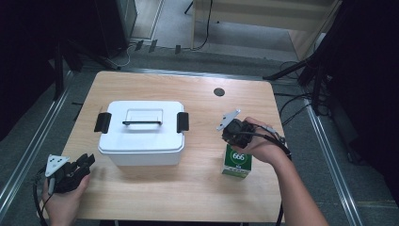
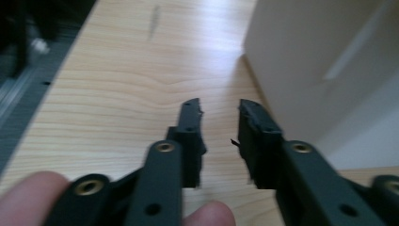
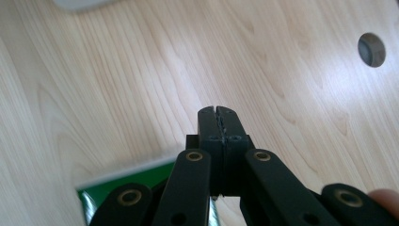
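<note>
A white lidded box (image 1: 141,134) with black side latches and a handle on top stands on the left half of the wooden table (image 1: 197,188). My left gripper (image 1: 87,161) rests near the table's front left corner, just left of the box (image 2: 320,61). Its jaws (image 2: 220,106) stand a little apart with nothing between them. A green and white carton (image 1: 236,163) stands upright at the front right. My right gripper (image 1: 230,134) hovers just above it, shut with nothing held (image 3: 218,110). The carton's green top (image 3: 127,188) lies below its jaws.
A small round dark hole (image 1: 219,92) sits in the tabletop at the back, seen also from the right gripper (image 3: 371,49). Metal floor rails run along both sides of the table. Dark stands and cables lie beyond the far edge.
</note>
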A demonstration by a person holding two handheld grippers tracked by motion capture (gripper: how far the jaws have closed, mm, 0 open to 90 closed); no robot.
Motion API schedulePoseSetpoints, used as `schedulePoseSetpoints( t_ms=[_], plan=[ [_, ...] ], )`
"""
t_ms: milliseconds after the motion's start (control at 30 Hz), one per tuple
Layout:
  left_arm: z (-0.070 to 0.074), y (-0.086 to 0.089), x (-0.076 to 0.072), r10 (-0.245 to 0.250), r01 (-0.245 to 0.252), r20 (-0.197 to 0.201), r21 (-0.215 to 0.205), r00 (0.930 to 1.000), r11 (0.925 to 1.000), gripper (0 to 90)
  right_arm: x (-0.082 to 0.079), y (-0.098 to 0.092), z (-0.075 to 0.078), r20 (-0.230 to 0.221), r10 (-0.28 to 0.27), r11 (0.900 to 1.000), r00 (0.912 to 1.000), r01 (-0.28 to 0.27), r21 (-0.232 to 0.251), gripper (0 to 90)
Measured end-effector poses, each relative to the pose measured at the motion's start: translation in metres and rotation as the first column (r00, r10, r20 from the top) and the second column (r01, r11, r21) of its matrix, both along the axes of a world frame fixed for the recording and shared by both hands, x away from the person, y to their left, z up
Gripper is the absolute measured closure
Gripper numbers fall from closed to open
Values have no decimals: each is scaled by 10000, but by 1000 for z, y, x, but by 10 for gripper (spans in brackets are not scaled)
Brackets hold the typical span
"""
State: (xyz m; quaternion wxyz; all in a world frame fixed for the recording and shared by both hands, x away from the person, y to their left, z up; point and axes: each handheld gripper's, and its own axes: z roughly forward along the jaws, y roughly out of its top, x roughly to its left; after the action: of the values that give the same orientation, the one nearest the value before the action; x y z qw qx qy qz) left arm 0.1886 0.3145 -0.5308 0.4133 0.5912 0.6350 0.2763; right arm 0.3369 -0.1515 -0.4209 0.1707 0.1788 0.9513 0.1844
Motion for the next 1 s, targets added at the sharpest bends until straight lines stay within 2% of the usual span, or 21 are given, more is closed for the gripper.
schedulePoseSetpoints(
  t_ms=[100, 133, 167, 200, 233, 267, 300, 400, 533, 867, 1000],
  plan=[
    [9, -1, 2, -85, 85, 43, 197, 10000, 9998, 900, -8, 8, 1, 82, -372, 9975, 9993, 366, 597, 900],
    [9, -1, 2, -85, 85, 43, 197, 10000, 9998, 900, -8, 8, 1, 82, -372, 9975, 9993, 366, 597, 900],
    [15, -4, 4, -124, 122, 32, 407, 9999, 9991, 900, -11, 13, 1, 34, -631, 9934, 9980, 625, 960, 900],
    [15, -4, 4, -124, 122, 32, 407, 9999, 9991, 900, -11, 13, 1, 34, -631, 9934, 9980, 625, 960, 900],
    [20, -6, 7, -309, 312, -76, 495, 9995, 9983, 900, -12, 16, -1, -61, -884, 9882, 9961, 885, 1246, 900],
    [20, -6, 7, -309, 312, -76, 495, 9995, 9983, 900, -12, 16, -1, -61, -884, 9882, 9961, 885, 1246, 900],
    [22, -8, 9, -398, 404, -145, 412, 9991, 9983, 900, -14, 21, -3, -170, -1031, 9832, 9945, 1045, 1495, 900],
    [26, -9, 18, -697, 700, -401, 44, 9968, 9975, 900, -15, 28, -8, -198, -1034, 9815, 9944, 1052, 1597, 900],
    [29, -12, 24, -977, 977, -521, -35, 9939, 9952, 900, -17, 39, -14, -294, -960, 9798, 9949, 997, 1732, 900],
    [35, -23, 31, -1609, 1622, -696, 140, 9845, 9867, 900, -16, 66, -20, -484, -629, 9824, 9968, 704, 1732, 900],
    [36, -26, 32, -1645, 1663, -724, 199, 9837, 9859, 900, -16, 78, -17, -402, -395, 9843, 9984, 458, 1707, 900]
  ],
)
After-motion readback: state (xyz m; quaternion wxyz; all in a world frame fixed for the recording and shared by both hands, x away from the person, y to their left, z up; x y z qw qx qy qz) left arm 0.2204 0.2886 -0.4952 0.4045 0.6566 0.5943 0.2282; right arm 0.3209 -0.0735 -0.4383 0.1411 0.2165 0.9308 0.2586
